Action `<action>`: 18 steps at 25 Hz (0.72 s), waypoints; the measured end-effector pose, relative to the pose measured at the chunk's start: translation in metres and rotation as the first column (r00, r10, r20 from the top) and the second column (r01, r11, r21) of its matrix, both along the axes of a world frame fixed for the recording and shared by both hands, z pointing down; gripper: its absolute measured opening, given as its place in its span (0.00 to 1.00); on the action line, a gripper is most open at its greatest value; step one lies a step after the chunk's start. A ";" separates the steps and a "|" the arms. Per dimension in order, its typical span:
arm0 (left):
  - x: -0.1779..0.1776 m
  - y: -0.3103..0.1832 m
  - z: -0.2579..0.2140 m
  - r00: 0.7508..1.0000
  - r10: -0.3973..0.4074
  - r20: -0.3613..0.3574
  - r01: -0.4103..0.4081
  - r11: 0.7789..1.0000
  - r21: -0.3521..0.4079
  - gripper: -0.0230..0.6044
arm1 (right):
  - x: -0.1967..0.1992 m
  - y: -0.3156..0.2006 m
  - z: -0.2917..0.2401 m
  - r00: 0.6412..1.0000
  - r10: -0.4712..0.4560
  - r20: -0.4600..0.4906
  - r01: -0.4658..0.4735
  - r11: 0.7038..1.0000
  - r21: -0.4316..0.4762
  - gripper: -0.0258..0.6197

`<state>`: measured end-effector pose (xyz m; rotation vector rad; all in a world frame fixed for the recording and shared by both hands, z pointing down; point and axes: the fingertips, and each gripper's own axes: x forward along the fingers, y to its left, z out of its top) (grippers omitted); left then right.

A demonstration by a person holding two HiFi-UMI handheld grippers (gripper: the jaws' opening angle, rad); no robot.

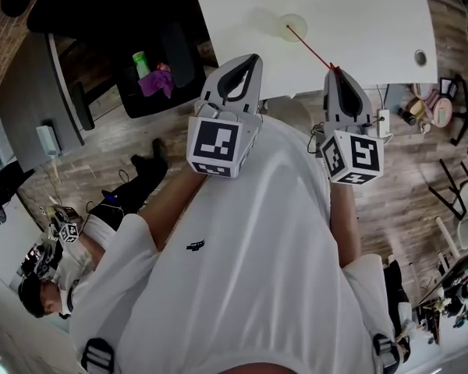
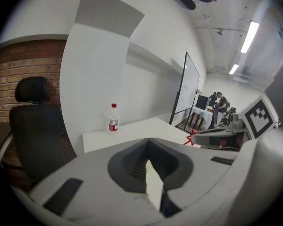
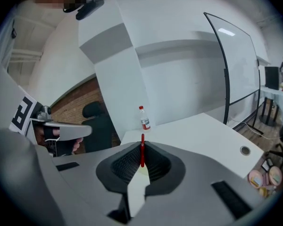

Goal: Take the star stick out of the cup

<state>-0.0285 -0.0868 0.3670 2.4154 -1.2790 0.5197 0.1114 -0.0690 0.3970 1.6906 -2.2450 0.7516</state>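
A thin red star stick [image 1: 310, 47] runs slantwise from over the pale cup [image 1: 293, 26] on the white table [image 1: 359, 14] to my right gripper [image 1: 333, 70], which is shut on it. In the right gripper view the stick [image 3: 142, 150] stands pinched between the jaws of the right gripper [image 3: 142, 160]. The left gripper view shows its red star [image 2: 190, 138] at the right gripper's tip. I cannot tell whether the far end is inside the cup or above it. My left gripper [image 1: 252, 59] hangs at the table's near edge, shut and empty [image 2: 148, 147].
A clear bottle with a red cap [image 3: 145, 119] [image 2: 113, 119] stands at the table's far edge. A cable hole [image 1: 420, 56] sits at the table's right. A black office chair [image 2: 35, 126] is to the left, and a seated person [image 1: 70, 263] is at the lower left.
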 end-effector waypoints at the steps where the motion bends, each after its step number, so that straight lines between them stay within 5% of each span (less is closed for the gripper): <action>1: 0.000 0.001 -0.001 1.000 0.000 -0.002 0.000 1.000 0.005 0.03 | 0.000 0.003 -0.004 1.000 -0.004 -0.008 0.004 1.000 0.009 0.07; 18: -0.009 0.006 -0.026 0.999 -0.033 -0.003 0.033 0.996 0.085 0.03 | 0.033 0.023 -0.052 0.999 0.049 0.001 -0.049 0.991 0.124 0.07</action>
